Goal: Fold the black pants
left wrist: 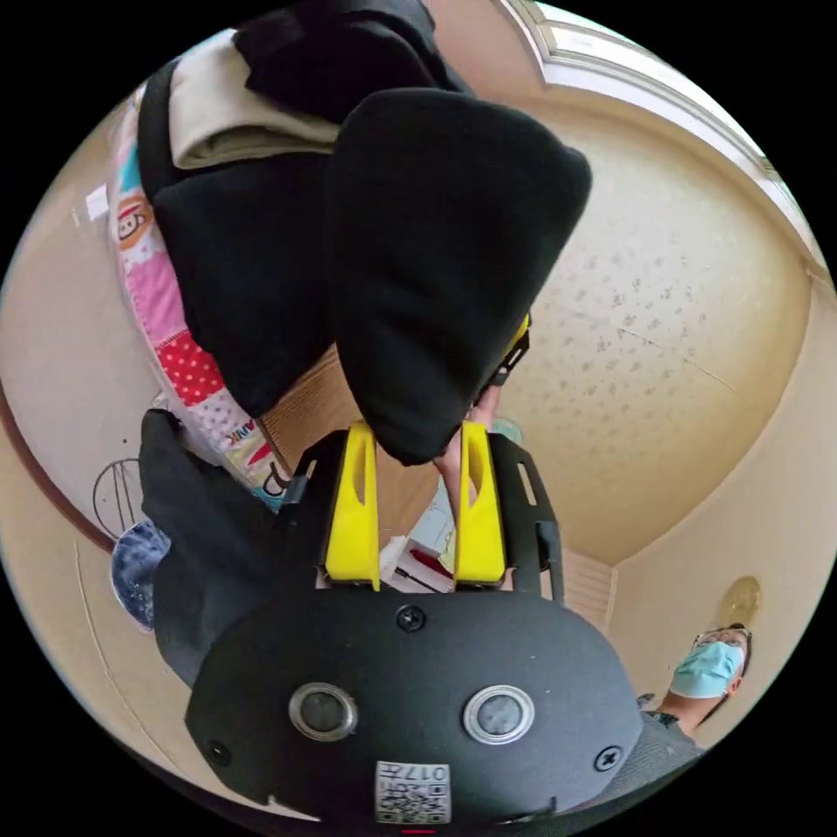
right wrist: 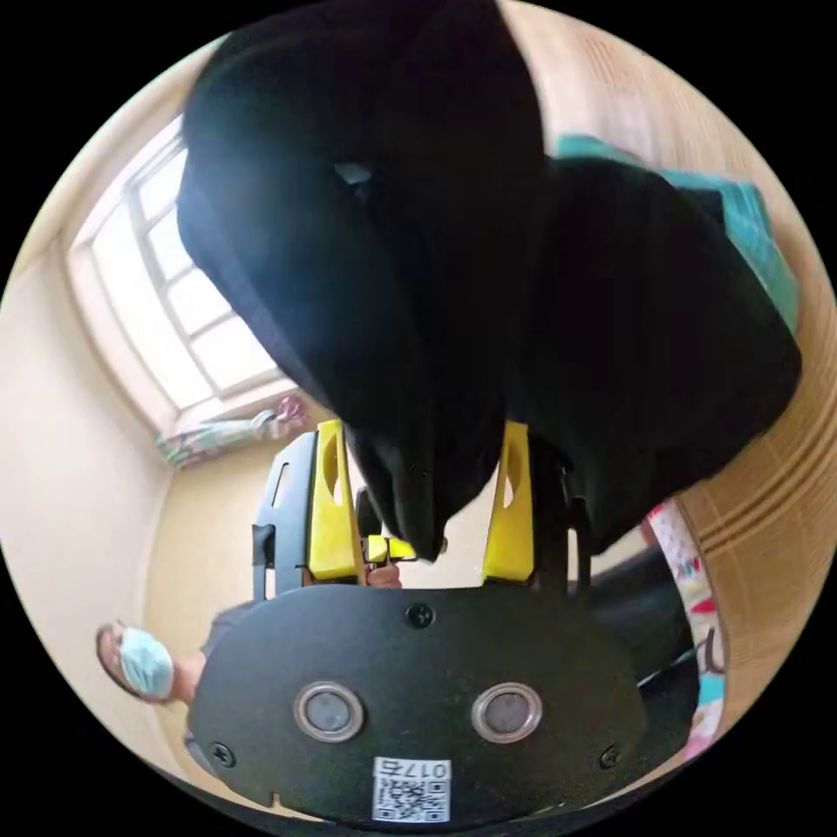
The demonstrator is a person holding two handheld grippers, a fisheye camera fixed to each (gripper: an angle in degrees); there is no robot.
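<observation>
The black pants [left wrist: 436,261] are lifted off the floor, and a thick lobe of them tapers to a point between the yellow jaws of my left gripper [left wrist: 417,429], which press on it from both sides. My right gripper [left wrist: 516,347] pokes out from under the same lobe, with a hand just below it. In the right gripper view the pants [right wrist: 418,261] hang as a heavy bunch into my right gripper [right wrist: 423,427]. Its jaws stand wider and the bunch touches both at the tips. My left gripper [right wrist: 388,549] shows small beneath the cloth's tip.
A beige garment [left wrist: 235,122] and more dark clothes lie on a colourful patchwork mat [left wrist: 179,349] over the wooden floor [right wrist: 767,488]. A teal cloth [right wrist: 758,227] lies on the floor. A person [left wrist: 706,671] stands close behind the grippers. A window [right wrist: 174,296] is off to one side.
</observation>
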